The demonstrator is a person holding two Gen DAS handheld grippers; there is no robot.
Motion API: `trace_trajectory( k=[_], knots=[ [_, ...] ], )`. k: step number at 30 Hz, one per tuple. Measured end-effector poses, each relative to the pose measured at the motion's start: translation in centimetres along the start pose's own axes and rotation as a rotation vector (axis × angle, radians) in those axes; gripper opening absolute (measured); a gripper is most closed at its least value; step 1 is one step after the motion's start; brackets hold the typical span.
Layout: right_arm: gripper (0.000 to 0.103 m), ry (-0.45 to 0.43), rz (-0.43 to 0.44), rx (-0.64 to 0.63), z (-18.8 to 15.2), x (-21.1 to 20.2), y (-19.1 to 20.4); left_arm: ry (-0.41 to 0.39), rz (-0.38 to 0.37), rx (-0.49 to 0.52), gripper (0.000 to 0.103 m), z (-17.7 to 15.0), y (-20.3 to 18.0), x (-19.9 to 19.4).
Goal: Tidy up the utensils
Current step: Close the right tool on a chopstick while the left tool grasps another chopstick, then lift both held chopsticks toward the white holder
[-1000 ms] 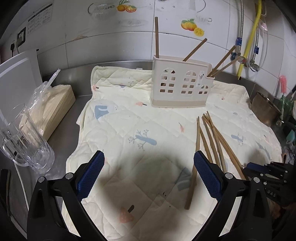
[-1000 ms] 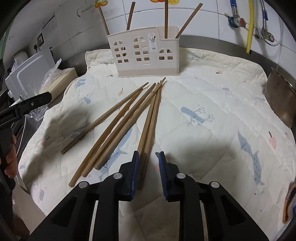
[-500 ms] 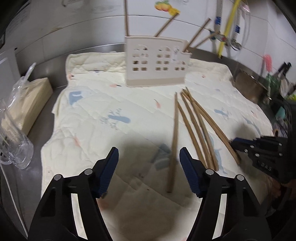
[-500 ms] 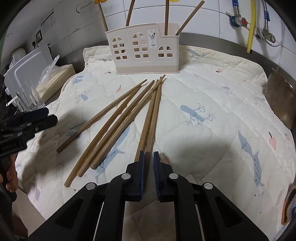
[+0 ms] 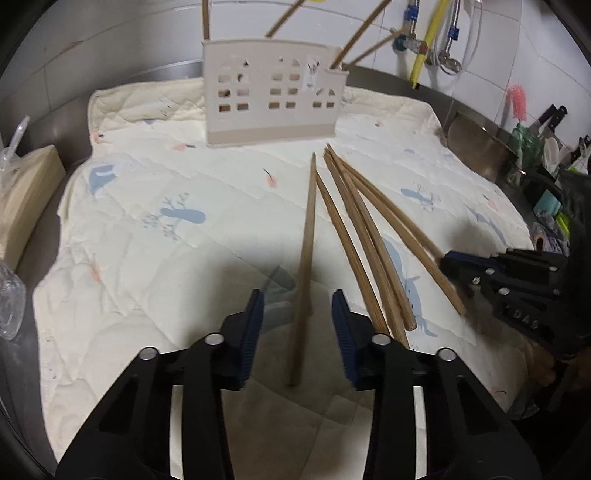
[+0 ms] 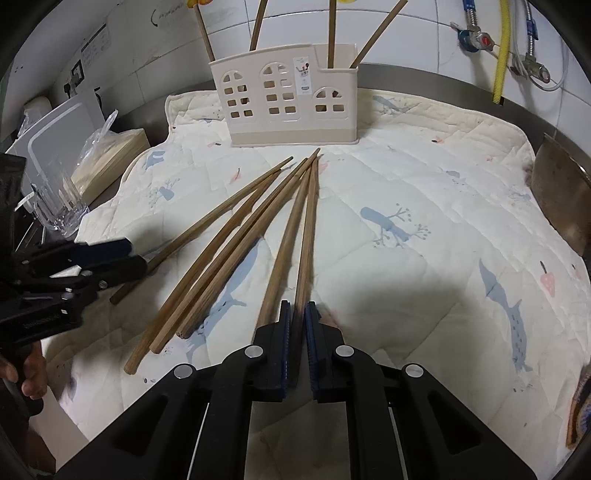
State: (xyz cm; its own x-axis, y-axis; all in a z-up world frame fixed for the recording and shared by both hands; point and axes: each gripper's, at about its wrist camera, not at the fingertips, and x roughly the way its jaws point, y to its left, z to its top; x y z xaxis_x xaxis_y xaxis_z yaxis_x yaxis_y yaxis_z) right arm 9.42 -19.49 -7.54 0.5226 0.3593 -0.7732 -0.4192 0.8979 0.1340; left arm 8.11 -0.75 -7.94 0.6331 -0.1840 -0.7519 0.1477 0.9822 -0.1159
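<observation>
I see a cream quilted cloth mat [image 6: 424, 177], soft and matt, its stitching puckered. On it lie long brown wooden chopsticks [image 6: 236, 236] with a dull, faintly grained finish. The beige plastic utensil holder [image 6: 284, 99] looks smooth with a low sheen. My grippers' black plastic bodies are matt, and the blue pads [image 5: 341, 328] look ribbed and rubbery. At the mat's edge I see brushed grey metal counter [image 6: 461, 79], glossy white wall tiles [image 6: 424, 33] and a clear, shiny glass mug [image 6: 59, 206].
</observation>
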Motion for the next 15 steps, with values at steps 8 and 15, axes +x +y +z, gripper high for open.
trace_trajectory(
  k=[8, 15],
  knots=[
    [0.007, -0.08, -0.019, 0.006, 1.2, -2.8, -1.0, 0.022, -0.001, -0.015, 0.021, 0.2, 0.3, 1.3],
    [0.007, -0.159, -0.021, -0.011, 3.1, -5.4, -1.4, 0.034, 0.032, 0.029, 0.014, 0.5, -0.4, 1.8]
  ],
)
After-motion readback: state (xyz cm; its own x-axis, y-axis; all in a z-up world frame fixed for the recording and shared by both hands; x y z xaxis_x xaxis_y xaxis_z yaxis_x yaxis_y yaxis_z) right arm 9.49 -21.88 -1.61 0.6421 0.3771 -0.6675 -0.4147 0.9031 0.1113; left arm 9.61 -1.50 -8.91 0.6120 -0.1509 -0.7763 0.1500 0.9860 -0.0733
